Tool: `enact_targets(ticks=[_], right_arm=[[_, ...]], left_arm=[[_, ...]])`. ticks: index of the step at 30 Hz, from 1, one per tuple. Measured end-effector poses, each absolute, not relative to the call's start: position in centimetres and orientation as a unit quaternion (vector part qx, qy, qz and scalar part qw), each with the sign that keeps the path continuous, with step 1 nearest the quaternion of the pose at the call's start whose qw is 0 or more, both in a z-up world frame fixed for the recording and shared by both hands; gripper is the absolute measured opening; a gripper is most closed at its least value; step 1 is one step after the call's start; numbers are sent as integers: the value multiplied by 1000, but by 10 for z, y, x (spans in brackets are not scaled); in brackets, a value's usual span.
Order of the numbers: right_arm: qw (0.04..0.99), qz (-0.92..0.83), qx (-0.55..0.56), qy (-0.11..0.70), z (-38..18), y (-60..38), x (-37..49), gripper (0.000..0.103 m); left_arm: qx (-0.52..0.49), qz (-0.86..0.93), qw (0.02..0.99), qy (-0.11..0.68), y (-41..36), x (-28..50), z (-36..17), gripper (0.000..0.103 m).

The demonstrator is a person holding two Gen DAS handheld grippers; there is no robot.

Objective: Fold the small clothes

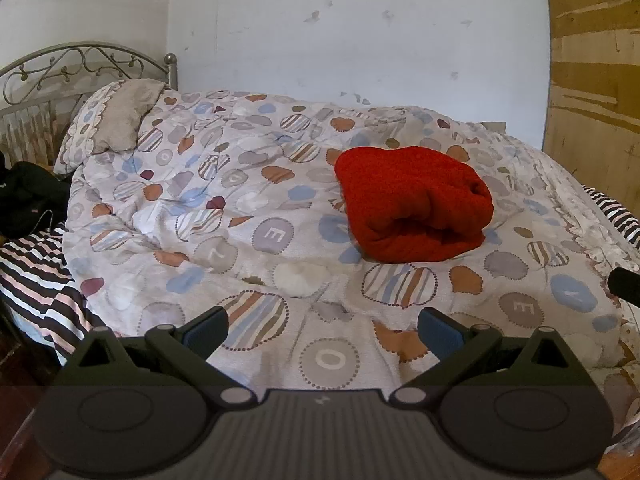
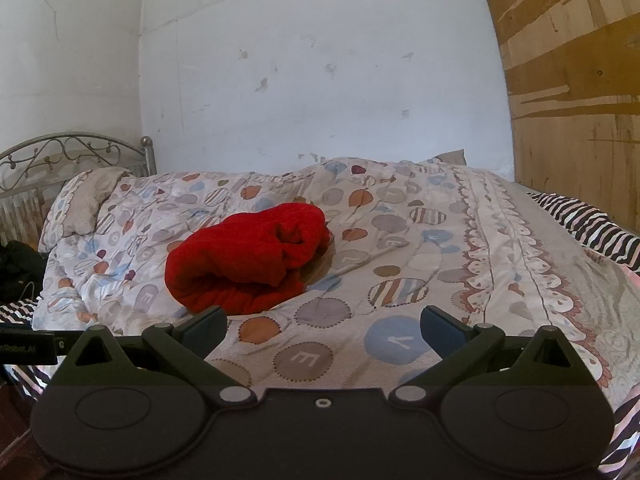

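Folded red garment point(image 1: 414, 204) lies on patterned duvet point(image 1: 240, 208), apparently beyond the spread claw point(image 1: 323, 330).

Black bundle point(image 1: 28, 196) cut off by left edge.

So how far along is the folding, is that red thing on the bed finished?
Looks close to done: the red garment lies in a compact folded bundle on the patterned duvet. Nothing is in hand; the left gripper and right gripper are both open and short of it. No other loose clothes show on the duvet, so at most some tidying remains.

Garment point(image 1: 412, 204) on quilt point(image 1: 248, 240) — pillow point(image 1: 116, 120) behind, left.
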State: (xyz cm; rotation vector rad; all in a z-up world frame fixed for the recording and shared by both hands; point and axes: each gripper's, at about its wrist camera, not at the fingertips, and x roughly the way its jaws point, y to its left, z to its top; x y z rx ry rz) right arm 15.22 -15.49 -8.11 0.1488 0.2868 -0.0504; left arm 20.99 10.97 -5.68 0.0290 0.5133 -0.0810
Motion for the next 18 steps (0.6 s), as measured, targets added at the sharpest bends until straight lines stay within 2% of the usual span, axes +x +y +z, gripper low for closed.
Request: enact_targets(ticks=[18], right_arm=[[986, -27, 77, 145, -88, -156, 150, 103]], left_arm=[[11, -39, 966, 256, 110, 212, -57, 103]])
